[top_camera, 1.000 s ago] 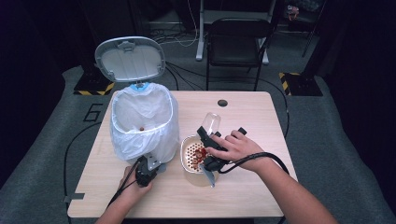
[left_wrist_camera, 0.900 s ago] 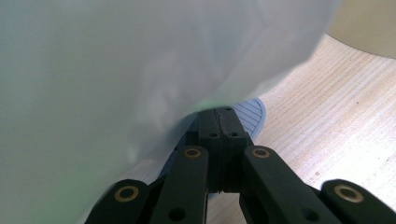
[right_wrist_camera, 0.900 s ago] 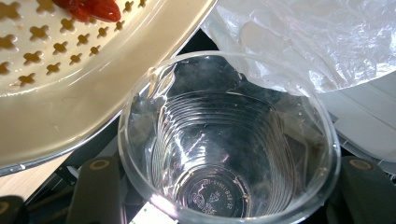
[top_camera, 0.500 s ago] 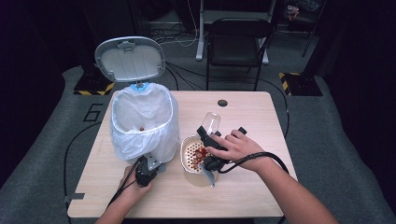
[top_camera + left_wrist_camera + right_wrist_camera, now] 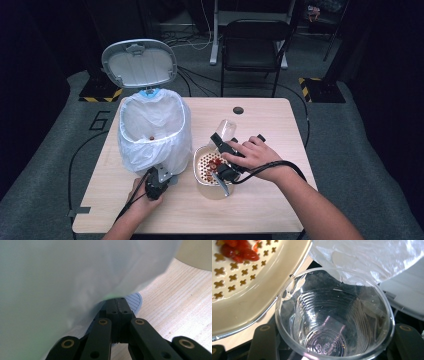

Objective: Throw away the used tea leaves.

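A white-lined bin (image 5: 154, 131) stands at the table's left with its lid (image 5: 139, 63) up. At the bin's foot, my left gripper (image 5: 161, 173) is shut, its tips (image 5: 117, 303) pressed under the bag (image 5: 62, 277) beside a ribbed grey pedal (image 5: 135, 300). My right gripper (image 5: 223, 146) is shut on a clear plastic cup (image 5: 227, 128), held tilted over a cream strainer (image 5: 204, 161) with red bits (image 5: 215, 164). In the right gripper view the empty cup (image 5: 334, 322) sits between the jaws, the strainer (image 5: 244, 287) and red bits (image 5: 239, 250) to its upper left.
The bin bag (image 5: 367, 257) hangs just past the cup. A black chair (image 5: 255, 45) stands behind the table. A round cable hole (image 5: 238, 110) is near the table's far edge. Bare wood (image 5: 260, 210) lies at the front right.
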